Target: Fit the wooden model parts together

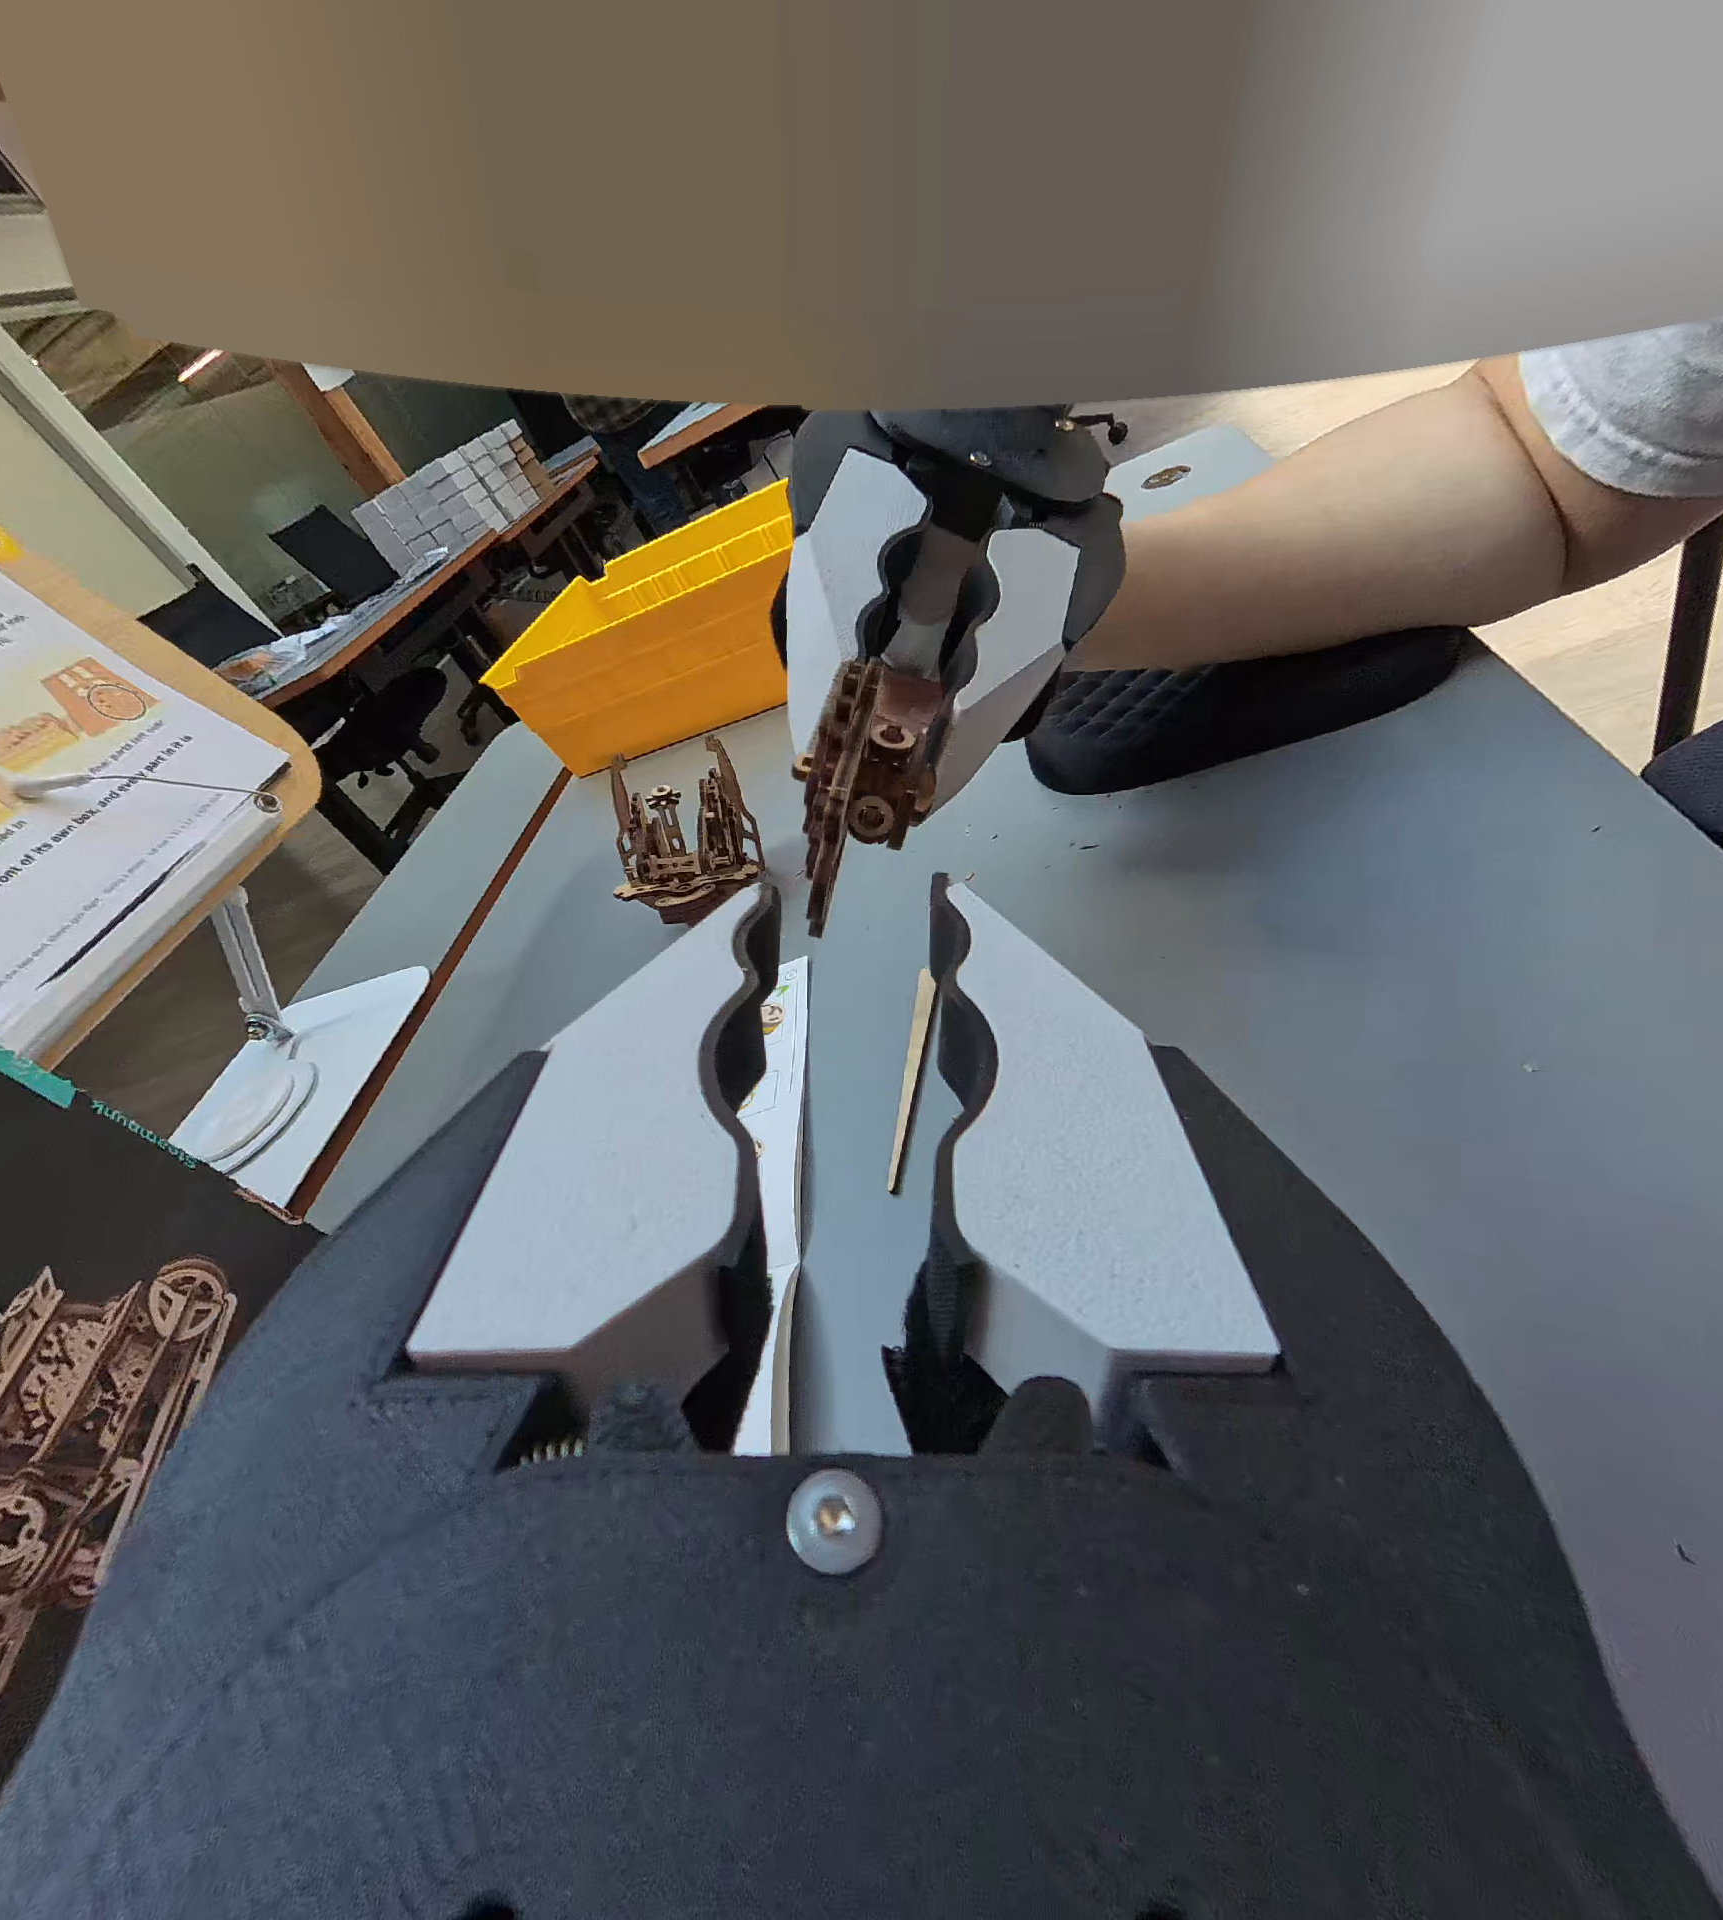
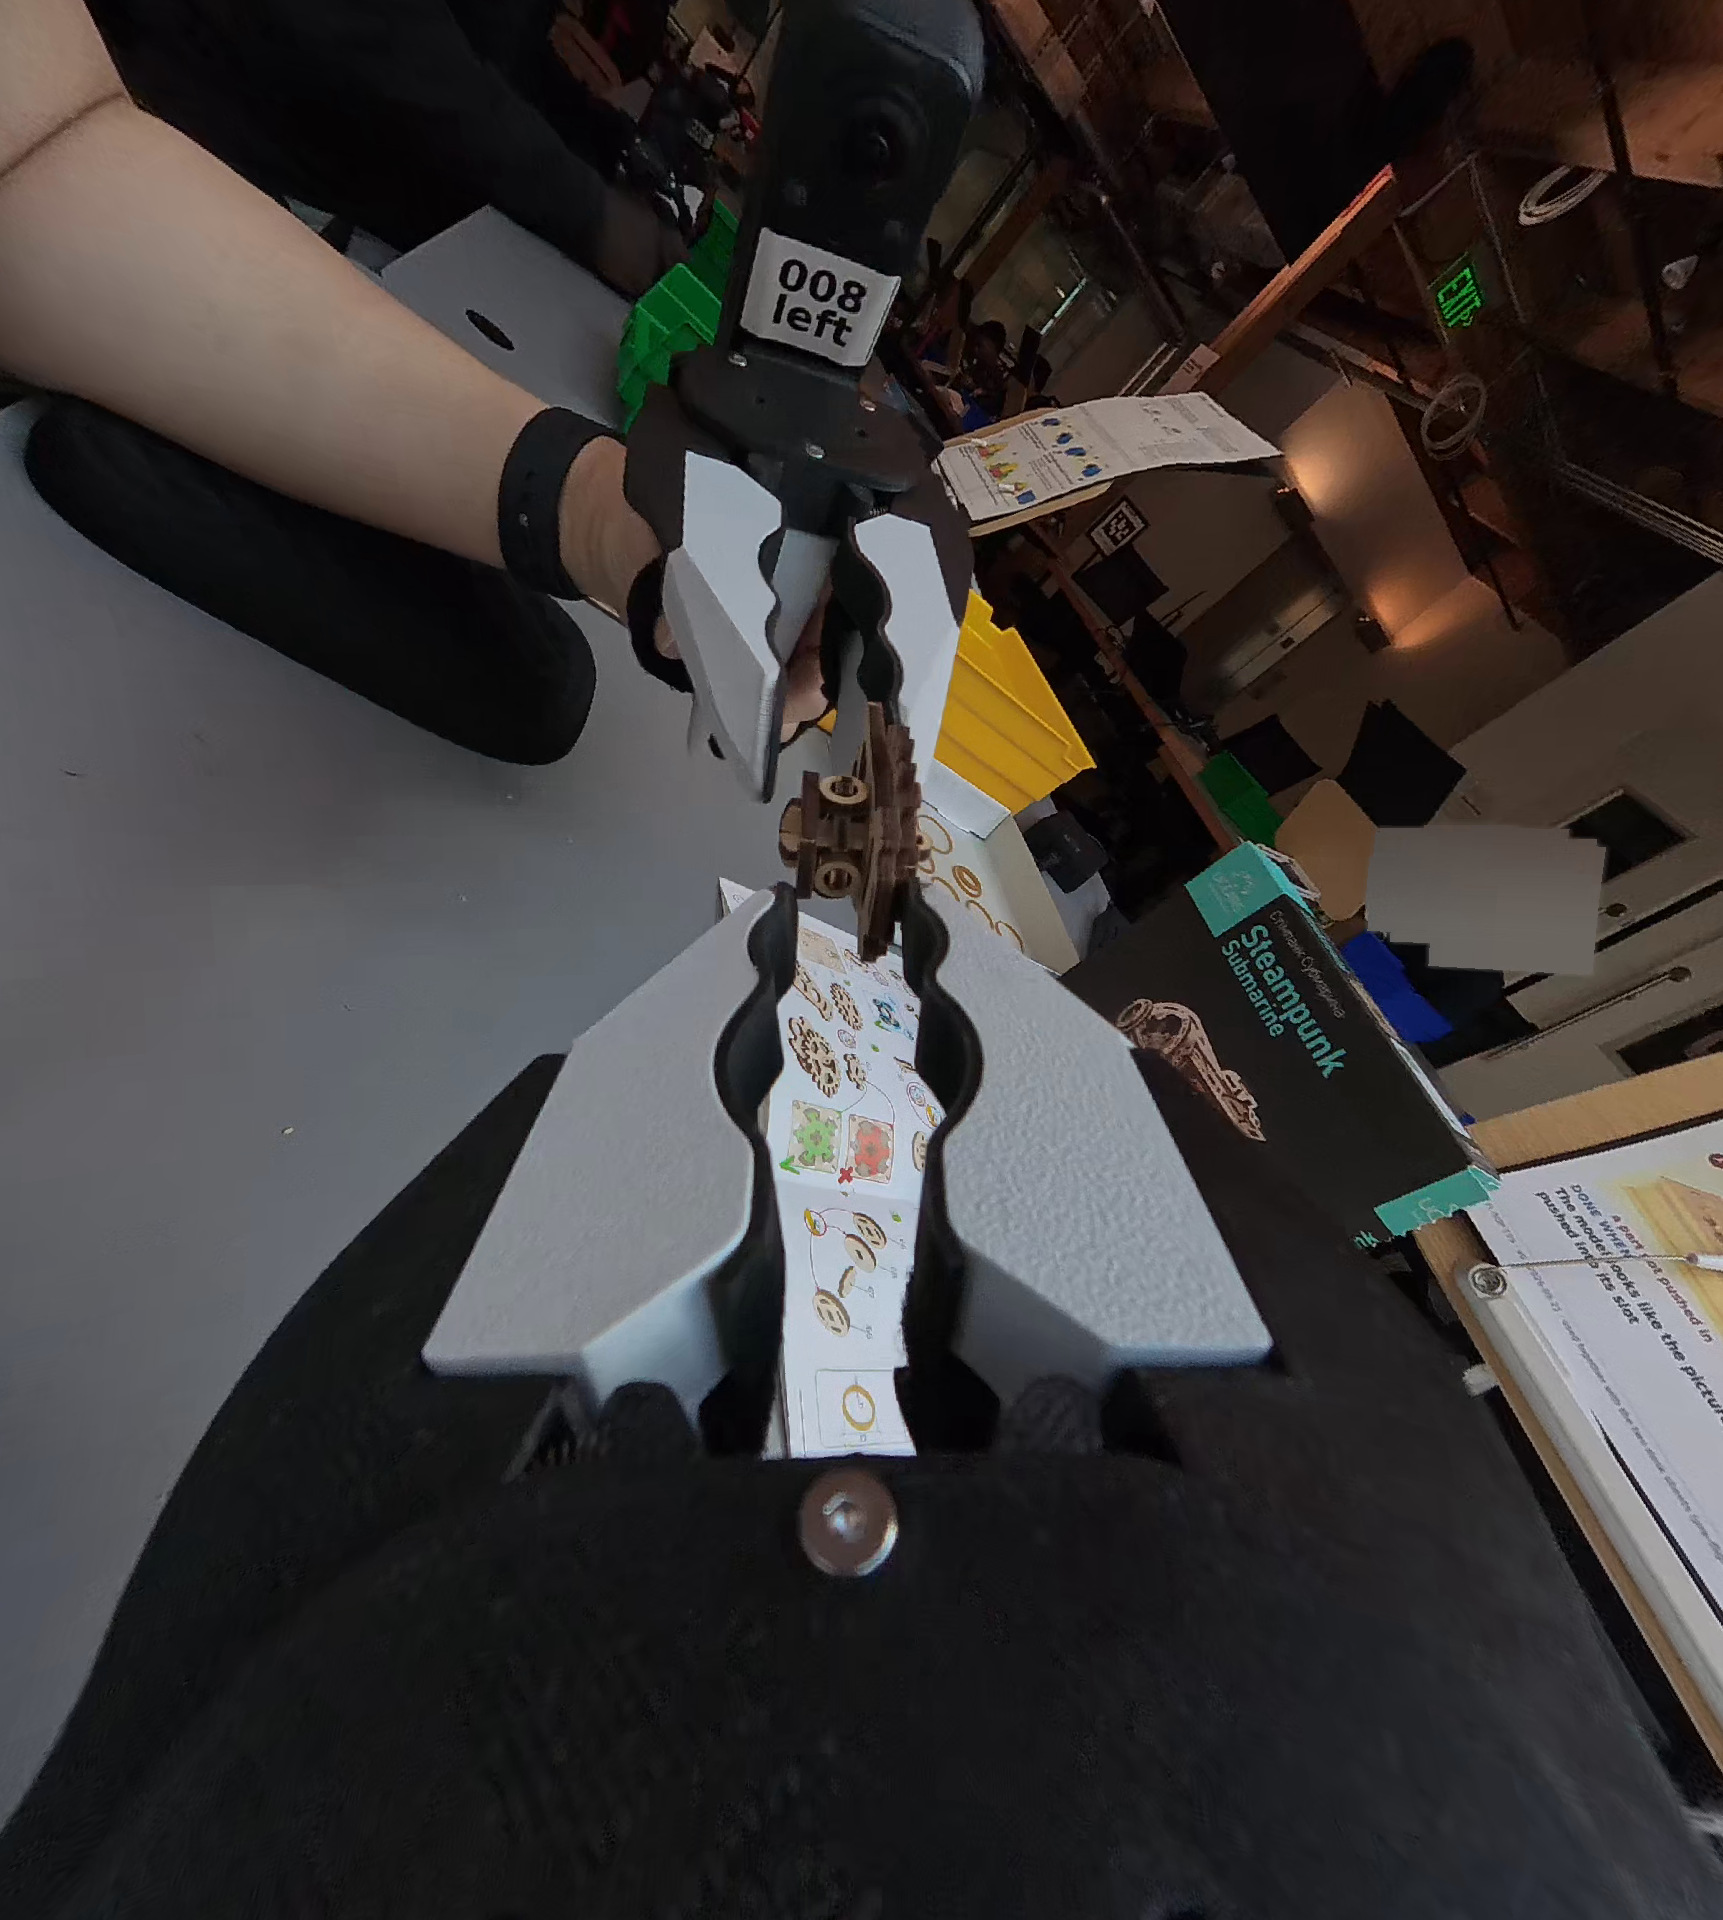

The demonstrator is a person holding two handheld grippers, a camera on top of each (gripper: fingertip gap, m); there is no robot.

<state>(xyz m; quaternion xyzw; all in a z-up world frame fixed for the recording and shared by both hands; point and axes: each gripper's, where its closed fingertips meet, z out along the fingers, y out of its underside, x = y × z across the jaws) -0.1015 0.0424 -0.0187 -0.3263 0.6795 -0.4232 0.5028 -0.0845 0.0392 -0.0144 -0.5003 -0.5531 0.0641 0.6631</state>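
Observation:
My right gripper is shut on a brown wooden gear assembly and holds it in the air above the grey table. In the left wrist view the right gripper faces me, with the assembly between its tips. My left gripper is open. The lower edge of the gear stack reaches down close to its left fingertip. The left gripper also shows in the right wrist view. A second wooden sub-assembly stands on the table. A thin wooden stick lies under my left gripper.
An open instruction booklet lies under the grippers. A black model box and a clipboard stand with a printed sheet are at the left. A yellow bin stands at the far edge. A black arm pad lies under a forearm. My two grippers' fingertips are within a few centimetres of each other.

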